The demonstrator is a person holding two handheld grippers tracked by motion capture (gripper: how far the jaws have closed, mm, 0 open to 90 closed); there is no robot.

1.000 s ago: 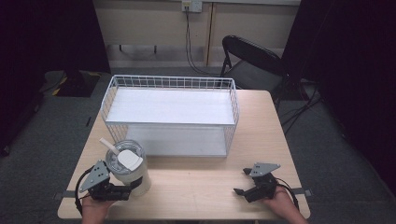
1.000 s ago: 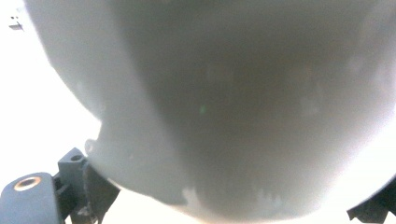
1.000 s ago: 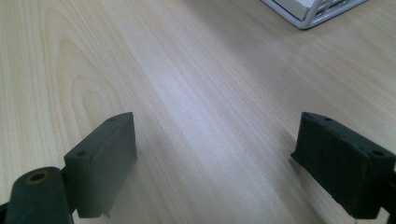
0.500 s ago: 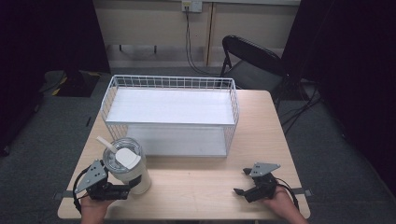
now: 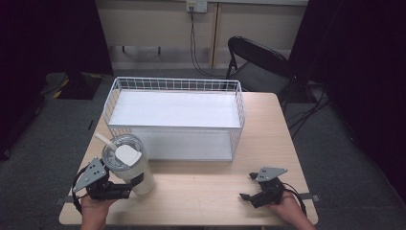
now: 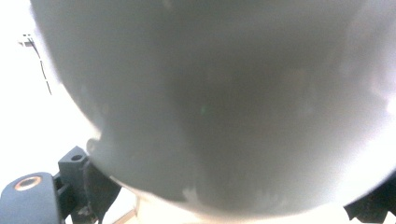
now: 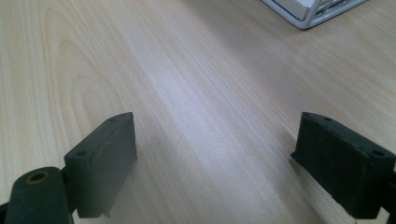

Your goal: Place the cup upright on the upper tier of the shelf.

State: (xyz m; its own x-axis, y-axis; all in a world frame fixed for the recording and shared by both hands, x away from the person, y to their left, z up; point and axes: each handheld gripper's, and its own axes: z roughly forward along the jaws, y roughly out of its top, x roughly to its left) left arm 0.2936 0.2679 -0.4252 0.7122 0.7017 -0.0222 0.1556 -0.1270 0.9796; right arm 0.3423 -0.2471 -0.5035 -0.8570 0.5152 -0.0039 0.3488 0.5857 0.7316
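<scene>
Left gripper (image 5: 125, 188) of mine has carried the tumbler (image 5: 128, 167) slightly nearer me, jaws clamped around its body; right gripper (image 5: 248, 187) rests wide open.

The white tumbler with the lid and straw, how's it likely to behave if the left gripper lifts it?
The tumbler looks tall and narrow-based, so it may tip if lifted off-centre. Its smooth, rounded wall could slip between the left gripper jaws. Its straw leans out one side and might snag the wire basket nearby.

Bare table (image 5: 201, 187) lies open between the tools — the wire basket (image 5: 174, 120) blocks the far half.
</scene>
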